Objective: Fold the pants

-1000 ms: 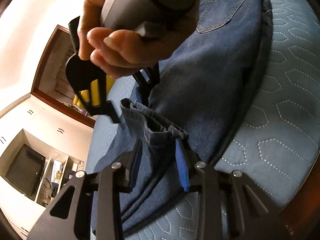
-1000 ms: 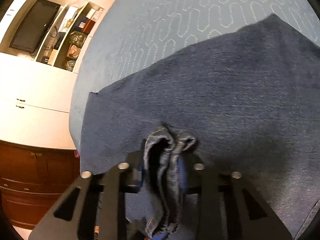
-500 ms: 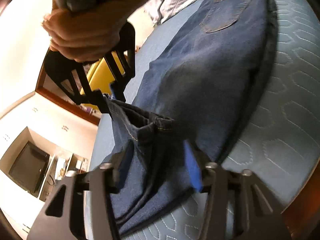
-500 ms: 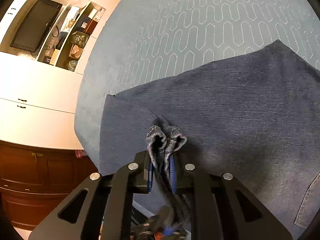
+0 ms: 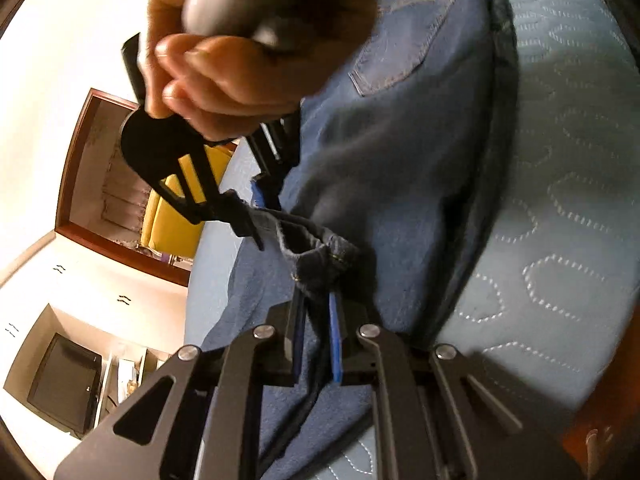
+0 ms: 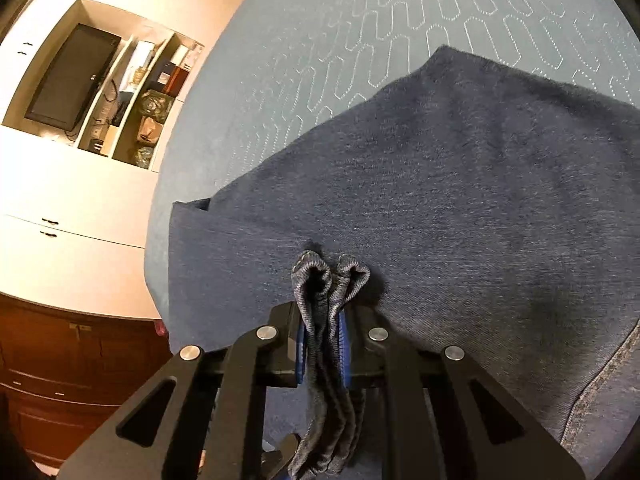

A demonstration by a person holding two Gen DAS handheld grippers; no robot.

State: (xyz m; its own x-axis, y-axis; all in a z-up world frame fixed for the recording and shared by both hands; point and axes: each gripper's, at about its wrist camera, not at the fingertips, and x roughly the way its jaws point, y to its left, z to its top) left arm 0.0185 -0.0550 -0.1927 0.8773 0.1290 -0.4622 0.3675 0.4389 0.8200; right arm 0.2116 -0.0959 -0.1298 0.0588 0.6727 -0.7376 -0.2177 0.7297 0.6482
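Observation:
Dark blue jeans (image 5: pixel 404 184) lie along a light blue quilted bed (image 5: pixel 568 208), back pocket at the far end. My left gripper (image 5: pixel 316 332) is shut on the bunched hem of the leg (image 5: pixel 320 256). The right gripper (image 5: pixel 256 208), held by a hand, pinches the same hem a little further along. In the right wrist view the right gripper (image 6: pixel 324 332) is shut on folded hem cloth (image 6: pixel 328 284), with the jeans (image 6: pixel 460 208) spread flat beyond it on the bed (image 6: pixel 360 40).
White cabinets with a black TV (image 6: pixel 72 76) and cluttered shelves stand past the bed's edge. A dark wooden dresser (image 6: pixel 60 360) is below them. A wood-framed doorway with a yellow object (image 5: pixel 176 216) shows at left.
My left gripper has closed on the hem; half a second ago its jaws stood apart around it. The right hand has dropped lower and nearer. The jeans' edge sits further up the bed.

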